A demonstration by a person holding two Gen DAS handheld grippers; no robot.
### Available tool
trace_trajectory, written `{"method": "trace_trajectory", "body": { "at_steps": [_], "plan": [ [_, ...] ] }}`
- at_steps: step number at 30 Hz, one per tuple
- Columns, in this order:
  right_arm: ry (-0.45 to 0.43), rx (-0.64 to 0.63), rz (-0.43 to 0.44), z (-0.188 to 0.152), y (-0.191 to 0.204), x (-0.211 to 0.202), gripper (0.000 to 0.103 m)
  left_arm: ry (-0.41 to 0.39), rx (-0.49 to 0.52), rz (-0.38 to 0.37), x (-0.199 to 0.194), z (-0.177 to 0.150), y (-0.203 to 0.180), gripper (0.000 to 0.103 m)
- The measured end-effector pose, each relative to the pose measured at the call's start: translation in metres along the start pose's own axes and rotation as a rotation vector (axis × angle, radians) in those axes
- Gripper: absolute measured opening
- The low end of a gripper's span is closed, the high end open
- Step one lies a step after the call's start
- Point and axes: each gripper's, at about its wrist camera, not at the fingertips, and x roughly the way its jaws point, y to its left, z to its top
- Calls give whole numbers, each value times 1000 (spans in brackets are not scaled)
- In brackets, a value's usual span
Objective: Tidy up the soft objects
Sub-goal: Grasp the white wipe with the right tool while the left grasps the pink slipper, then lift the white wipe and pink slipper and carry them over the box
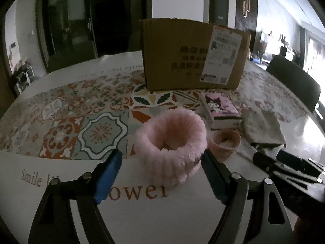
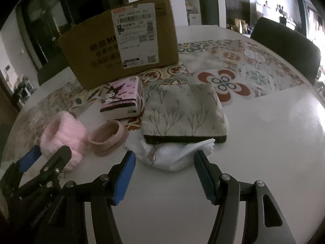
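On the white round table (image 2: pixel 264 142), partly covered by a tile-patterned mat (image 1: pixel 67 122), the soft things lie in a loose row in front of a brown cardboard box with a shipping label (image 1: pixel 193 55).

Farthest left is the fluffy pink ring-shaped headband (image 1: pixel 170 140), resting near the mat's printed white border. The left gripper (image 1: pixel 162 156) has its blue-padded jaws apart around the near side of the headband: the right pad is at the fluff, though whether it touches cannot be told, while the left pad stands clear with a gap. Nothing is clamped.

Just right of the headband sits a small coil of dusty-pink elastic band (image 1: pixel 224 140), close beside it. Behind the coil lies a pink pack of tissues printed with a cartoon character (image 2: pixel 121 97), near the foot of the box.

Further right is a flat beige fabric pouch with a bare-branch print and a dark zip edge (image 2: pixel 182 111). It rests on top of a crumpled white cloth (image 2: pixel 172 154), which spills out from under its near edge.

The right gripper (image 2: pixel 164 156) points down at this cloth, its blue jaws spread apart on either side of the cloth's near bulge, gripping nothing.
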Motion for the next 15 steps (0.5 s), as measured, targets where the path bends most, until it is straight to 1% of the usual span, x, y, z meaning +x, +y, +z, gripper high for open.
{"method": "trace_trajectory", "body": {
  "at_steps": [2,3,4,5,6,7,8,9,10,12,15],
  "plan": [
    [-1,-11,-11,1,1,1,53,-1,8,-6,0,0,-1,60],
    [-3,-14,-15,2,1,1,44,2,13,-8,1,1,-2,56],
    [-4,-15,-18,2,0,1,35,7,19,-9,2,0,-3,49],
    [-5,-13,-15,2,-1,2,32,7,25,-6,2,0,-4,43],
    [-5,-8,-8,3,-2,2,26,3,28,-3,1,0,-5,40],
    [-4,-5,-3,3,-4,2,20,-1,31,-1,1,1,-6,33],
    [-3,-3,3,3,-4,2,16,-1,31,-1,0,1,-7,28],
    [0,1,18,3,-6,2,13,-2,29,-1,0,1,-7,27],
    [1,7,29,3,-7,2,12,-4,27,-5,0,0,-7,26],
    [-1,16,46,3,-8,-1,11,-12,26,-5,-3,0,-8,25],
    [-31,6,77,2,-5,-12,10,-33,28,-6,-11,1,-9,24]
  ]
}}
